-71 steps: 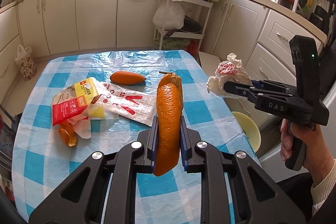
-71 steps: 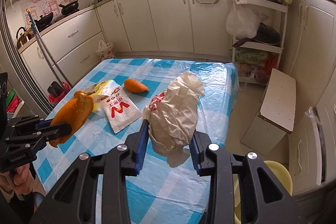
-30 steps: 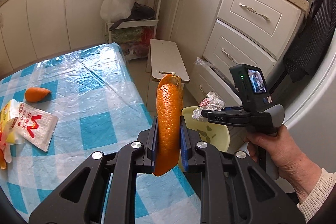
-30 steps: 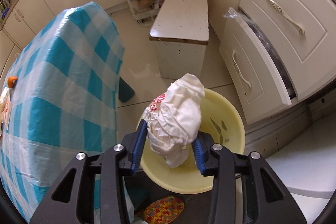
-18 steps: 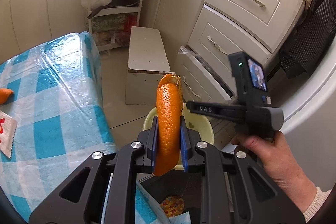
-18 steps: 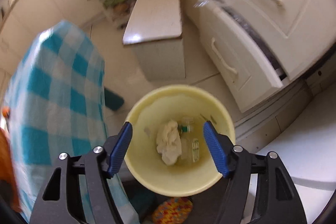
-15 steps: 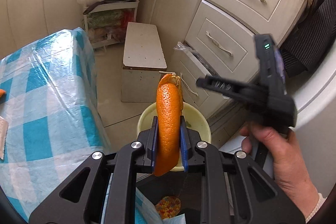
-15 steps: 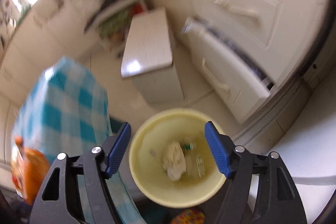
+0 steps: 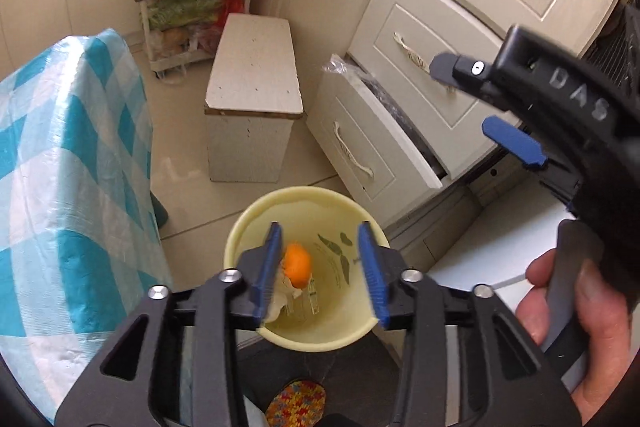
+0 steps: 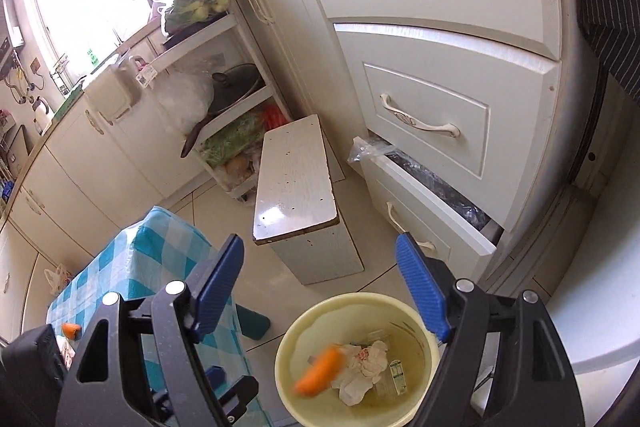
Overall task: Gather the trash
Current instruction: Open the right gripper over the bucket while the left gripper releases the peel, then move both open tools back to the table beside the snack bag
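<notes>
We are at the drop step over the yellow bin; our left gripper is opening its jaws with nothing between them, and the orange peel is blurred in mid-fall inside the bin, just beside the crumpled white wrapper lying at its bottom. Our right gripper stands released and empty above the bin; next, we judge, both grippers must go from the bin to the checked table beside it, where another orange piece waits.
</notes>
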